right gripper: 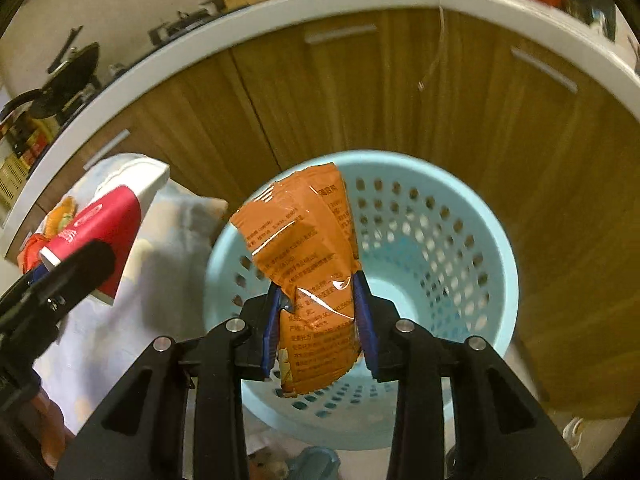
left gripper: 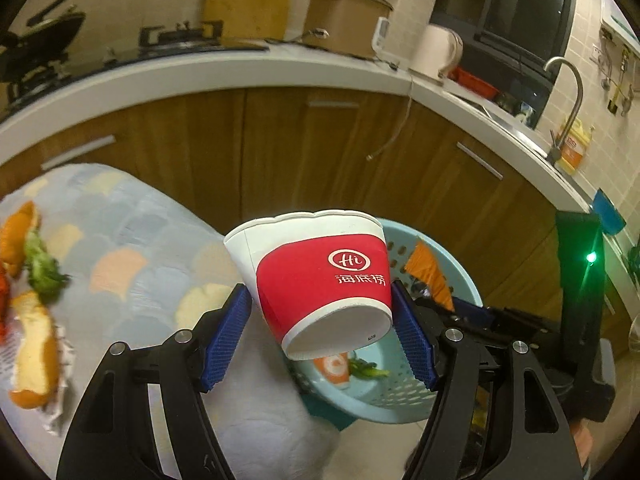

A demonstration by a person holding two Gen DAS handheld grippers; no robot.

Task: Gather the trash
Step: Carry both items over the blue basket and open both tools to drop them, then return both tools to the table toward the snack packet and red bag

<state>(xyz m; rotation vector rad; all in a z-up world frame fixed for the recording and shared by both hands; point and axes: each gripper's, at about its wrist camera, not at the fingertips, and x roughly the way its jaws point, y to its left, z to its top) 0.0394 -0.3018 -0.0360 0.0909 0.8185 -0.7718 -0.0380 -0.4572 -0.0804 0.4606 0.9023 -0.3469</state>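
Left gripper (left gripper: 320, 320) clamping tapered red-and-white paper cup (left gripper: 316, 280), right gripper (right gripper: 318, 320) pinching crinkled glossy orange snack wrapper (right gripper: 304, 248), above perforated pale-blue plastic basket (right gripper: 460, 240).

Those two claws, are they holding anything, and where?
Left gripper clamps the paper cup near its base; right gripper pinches the orange wrapper mid-length.

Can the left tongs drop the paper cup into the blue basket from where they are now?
Probably not yet. The left tongs hold the paper cup over the cloth edge, beside the blue basket. The right tongs with the orange packet occupy the opening.
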